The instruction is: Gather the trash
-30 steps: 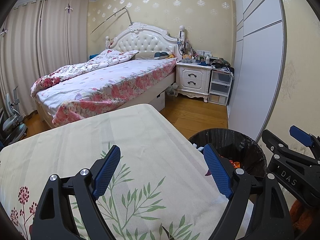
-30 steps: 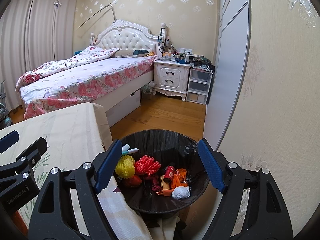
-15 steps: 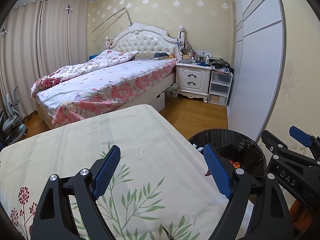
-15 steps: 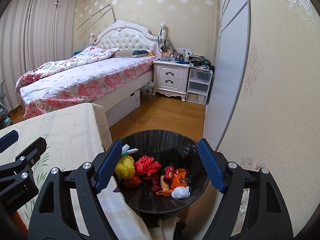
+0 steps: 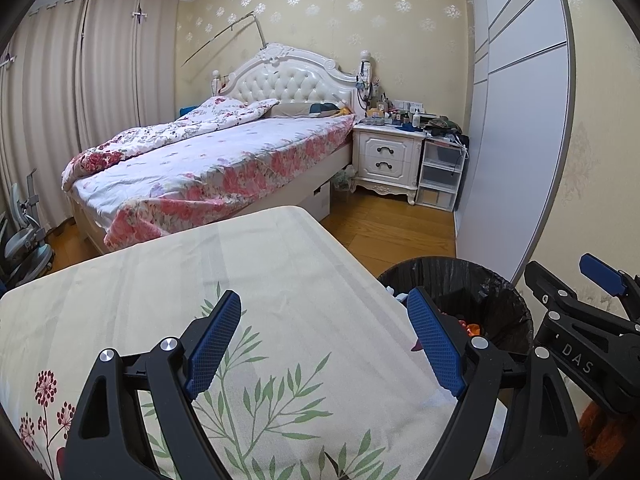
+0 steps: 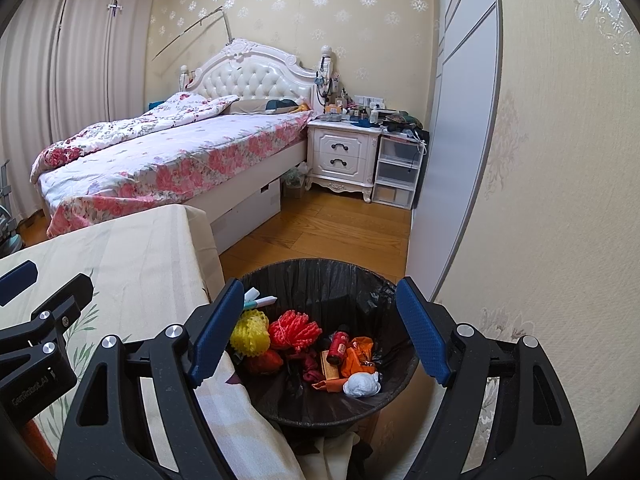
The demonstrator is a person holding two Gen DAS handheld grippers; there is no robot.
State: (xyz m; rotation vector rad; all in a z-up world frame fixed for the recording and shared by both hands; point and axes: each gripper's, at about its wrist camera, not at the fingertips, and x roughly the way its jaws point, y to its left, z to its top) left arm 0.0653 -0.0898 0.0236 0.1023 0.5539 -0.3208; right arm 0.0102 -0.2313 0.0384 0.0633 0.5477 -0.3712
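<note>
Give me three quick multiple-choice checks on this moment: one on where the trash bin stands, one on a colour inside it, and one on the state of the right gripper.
1. Where does the trash bin stand?
A. On the bed
B. On the floor beside the cloth-covered table, near the wall
C. On the nightstand

2. What colour is the foam net lying at the bin's left side, next to the red one?
A. Yellow
B. Blue
C. Black

3. What is the state of the right gripper?
A. Shut on a bottle
B. Shut with nothing in it
C. Open and empty, over the bin

Answers:
1. B: the right wrist view shows the bin low between the table's edge and the wallpapered wall.
2. A: the net by the left finger is plainly yellow.
3. C: its blue pads stand wide apart with only the bin's contents seen between them.
</note>
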